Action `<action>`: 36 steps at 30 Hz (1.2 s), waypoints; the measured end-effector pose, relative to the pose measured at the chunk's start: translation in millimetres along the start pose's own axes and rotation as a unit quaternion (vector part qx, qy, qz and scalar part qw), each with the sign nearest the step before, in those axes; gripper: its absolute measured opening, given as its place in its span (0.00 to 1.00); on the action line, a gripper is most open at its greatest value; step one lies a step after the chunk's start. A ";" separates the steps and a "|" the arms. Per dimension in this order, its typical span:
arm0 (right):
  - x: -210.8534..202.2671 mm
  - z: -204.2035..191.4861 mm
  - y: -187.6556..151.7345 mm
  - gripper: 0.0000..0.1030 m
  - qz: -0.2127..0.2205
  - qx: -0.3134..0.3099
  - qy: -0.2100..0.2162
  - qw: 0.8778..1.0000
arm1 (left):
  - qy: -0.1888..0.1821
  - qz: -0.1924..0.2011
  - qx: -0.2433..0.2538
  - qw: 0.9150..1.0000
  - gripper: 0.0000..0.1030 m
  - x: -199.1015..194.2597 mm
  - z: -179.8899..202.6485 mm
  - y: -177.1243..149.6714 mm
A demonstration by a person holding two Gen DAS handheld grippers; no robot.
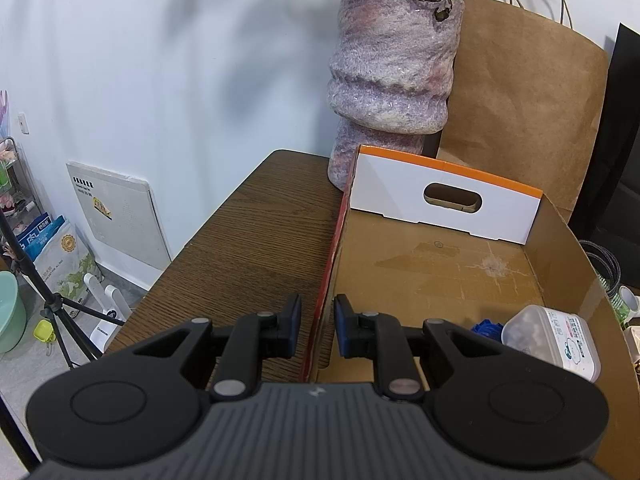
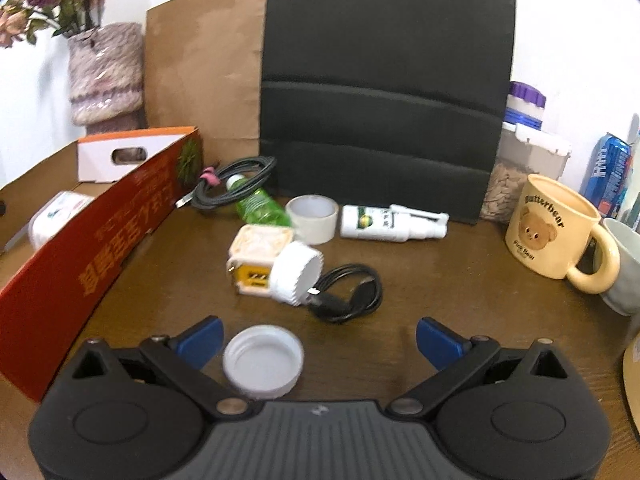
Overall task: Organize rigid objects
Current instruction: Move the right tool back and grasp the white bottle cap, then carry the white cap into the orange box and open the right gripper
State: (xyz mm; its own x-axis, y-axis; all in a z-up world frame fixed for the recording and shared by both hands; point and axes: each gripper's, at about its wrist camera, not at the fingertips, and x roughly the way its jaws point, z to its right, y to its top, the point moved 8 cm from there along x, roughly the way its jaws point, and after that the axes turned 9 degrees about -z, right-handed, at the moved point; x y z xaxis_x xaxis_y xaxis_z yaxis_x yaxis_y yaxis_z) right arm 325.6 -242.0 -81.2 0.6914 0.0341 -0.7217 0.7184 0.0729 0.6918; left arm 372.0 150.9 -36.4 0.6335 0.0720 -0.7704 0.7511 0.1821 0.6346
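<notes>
The left claw (image 1: pixel 317 328) is standing narrow, its blue pads straddling the near side wall of the cardboard box (image 1: pixel 440 272) at the table's left end; the wall is sitting in the gap between the pads, and they seem to be pinching it, which I judge is steadying the box. Inside, a clear lidded container (image 1: pixel 556 340) is already lying in the near right corner with something blue (image 1: pixel 488 326) beside it, so the sorting looks partly done.

The right claw (image 2: pixel 319 342) is spread wide and holding nothing. It is hovering over the table's front edge with a white jar lid (image 2: pixel 263 361) lying open side up just inside its left finger. The rest of the loose things are still waiting toward the middle of the table (image 2: pixel 440 280): a white ribbed cap (image 2: pixel 296 276) touching a small cream and yellow box (image 2: pixel 258 260), a black cable (image 2: pixel 348 294) just beside them, and farther back a tape roll (image 2: pixel 312 218), a white spray bottle (image 2: pixel 394 222), a green bottle (image 2: pixel 262 208) and a second coiled cable (image 2: pixel 236 184). A bear mug (image 2: pixel 556 232) is standing near the right edge.

The step in hand seems to be the pick of the next item, most likely the jar lid. The right claw is needing to shift left to centre on it, drop lower, then close across its rim. The lid is shallow and smooth, so a high grip could slip off.
</notes>
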 end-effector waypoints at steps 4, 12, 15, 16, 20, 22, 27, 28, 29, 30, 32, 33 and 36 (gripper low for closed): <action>2.1 -8.5 -7.0 0.99 -0.012 -0.011 0.004 1.000 | 0.000 0.000 0.000 1.000 0.18 0.0 0.0 0.0; -1.9 -11.0 -7.7 0.38 -0.011 -0.001 0.032 0.999 | -0.001 0.000 0.000 1.000 0.18 0.1 -0.5 0.2; -2.0 -10.4 -7.6 0.38 -0.009 0.001 0.030 0.999 | -0.002 0.000 -0.001 1.000 0.18 0.0 -0.6 0.2; -2.1 -9.8 -7.4 0.38 -0.008 0.002 0.030 1.000 | -0.002 0.000 -0.001 1.000 0.18 0.0 -0.6 0.2; -2.3 -8.4 -6.3 0.38 -0.004 0.004 0.030 1.000 | -0.002 0.000 -0.001 1.000 0.18 -0.3 -0.7 0.2; -2.8 -8.2 -5.6 0.38 -0.002 0.003 0.030 1.000 | -0.002 0.000 -0.001 1.000 0.18 -0.2 -0.7 0.2; -6.0 -7.5 -3.7 0.38 0.005 0.004 0.028 1.000 | -0.004 0.001 -0.001 1.000 0.18 -0.1 0.1 0.1; -7.0 -7.4 -3.2 0.38 0.007 0.004 0.028 1.000 | -0.004 0.001 -0.001 1.000 0.18 0.1 0.2 0.2; -8.2 -7.1 -2.3 0.38 0.009 0.004 0.028 1.000 | -0.004 0.001 -0.001 1.000 0.18 0.2 0.3 0.2; -9.0 -6.9 -1.6 0.38 0.011 0.004 0.028 1.000 | -0.004 0.001 -0.001 1.000 0.18 0.1 0.3 0.2; -9.8 -6.8 -0.8 0.38 0.013 0.003 0.027 1.000 | -0.004 0.000 -0.001 1.000 0.18 0.2 0.2 0.2; -10.4 -7.0 -0.7 0.38 0.015 0.003 0.026 1.000 | -0.004 0.000 -0.001 1.000 0.18 0.2 0.2 0.2; -11.6 -7.8 1.0 0.38 0.018 0.000 0.024 1.000 | -0.004 0.001 -0.001 1.000 0.17 0.1 0.2 0.2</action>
State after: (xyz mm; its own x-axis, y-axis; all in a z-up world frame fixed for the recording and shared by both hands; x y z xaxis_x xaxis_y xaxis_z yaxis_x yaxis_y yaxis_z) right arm 317.7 -234.5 -72.3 0.7129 0.0856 -0.6960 0.6924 0.0711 0.7180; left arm 372.3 150.7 -36.4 0.6358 0.0643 -0.7692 0.7501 0.1837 0.6353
